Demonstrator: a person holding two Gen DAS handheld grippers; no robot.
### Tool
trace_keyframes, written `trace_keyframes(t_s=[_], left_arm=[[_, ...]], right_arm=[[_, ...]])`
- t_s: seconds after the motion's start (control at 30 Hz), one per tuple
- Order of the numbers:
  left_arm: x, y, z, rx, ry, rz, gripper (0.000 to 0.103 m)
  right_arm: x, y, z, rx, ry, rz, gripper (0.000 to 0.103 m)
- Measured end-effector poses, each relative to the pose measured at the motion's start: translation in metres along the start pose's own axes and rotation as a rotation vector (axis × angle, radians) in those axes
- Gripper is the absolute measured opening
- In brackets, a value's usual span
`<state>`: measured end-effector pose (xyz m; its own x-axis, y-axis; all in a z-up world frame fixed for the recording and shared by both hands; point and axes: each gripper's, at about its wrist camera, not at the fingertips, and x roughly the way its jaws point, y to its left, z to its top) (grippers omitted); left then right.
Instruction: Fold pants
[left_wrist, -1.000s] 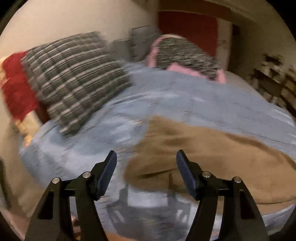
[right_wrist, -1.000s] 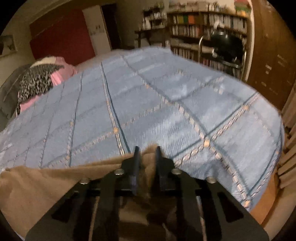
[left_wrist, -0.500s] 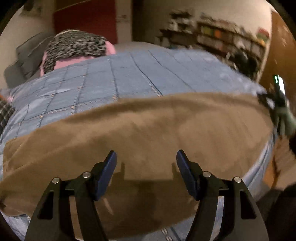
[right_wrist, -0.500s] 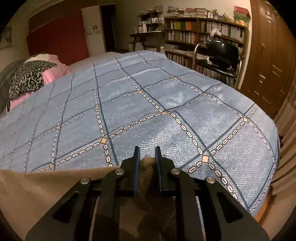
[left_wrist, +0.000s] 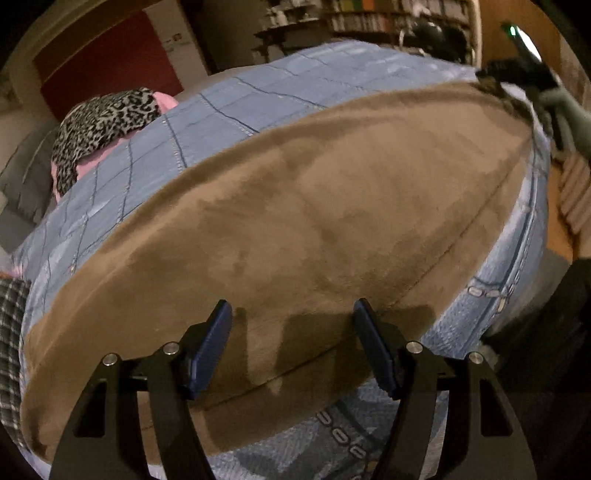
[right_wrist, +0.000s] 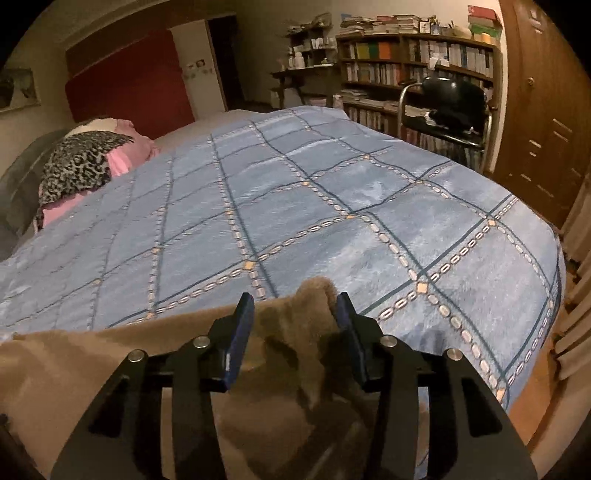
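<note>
Brown pants (left_wrist: 314, 229) lie spread lengthwise along the near edge of a bed with a blue checked cover (left_wrist: 280, 92). My left gripper (left_wrist: 291, 325) is open and empty, hovering just above the pants' near edge. My right gripper (right_wrist: 295, 310) is open; a bunched-up end of the pants (right_wrist: 306, 295) stands between its fingers, apart from the pads. In the left wrist view the right gripper (left_wrist: 517, 70) shows at the far right end of the pants.
A pink pillow with a leopard-print cloth (right_wrist: 81, 162) lies at the head of the bed. A plaid cloth (left_wrist: 11, 325) is at the left edge. A black chair (right_wrist: 447, 110), bookshelves (right_wrist: 417, 62) and a wooden door (right_wrist: 546, 110) stand beyond the bed.
My right gripper has opened and let go of the pants' end. My left gripper has swung right, from the plaid pillow side to over the pants, and stayed open.
</note>
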<state>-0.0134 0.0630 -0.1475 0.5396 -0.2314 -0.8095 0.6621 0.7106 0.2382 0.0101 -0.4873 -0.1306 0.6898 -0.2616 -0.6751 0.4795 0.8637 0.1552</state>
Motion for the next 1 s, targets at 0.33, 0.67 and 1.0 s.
trace_keyframes(t_s=[0.33,0.67,1.0], left_arm=[[0.002,0.004,0.001,-0.096,0.021,-0.153,0.003],[-0.027,-0.015,-0.030,-0.091,0.084,-0.272,0.000],[-0.043,0.025,0.028,-0.227,-0.105,-0.199,0.000]], right_arm=[[-0.018,0.030,-0.025,-0.051,0.027,0.068,0.050],[-0.026,0.041,-0.051,-0.035,0.092,0.150,0.056],[-0.024,0.036,-0.080,-0.094,0.121,0.087,0.057]])
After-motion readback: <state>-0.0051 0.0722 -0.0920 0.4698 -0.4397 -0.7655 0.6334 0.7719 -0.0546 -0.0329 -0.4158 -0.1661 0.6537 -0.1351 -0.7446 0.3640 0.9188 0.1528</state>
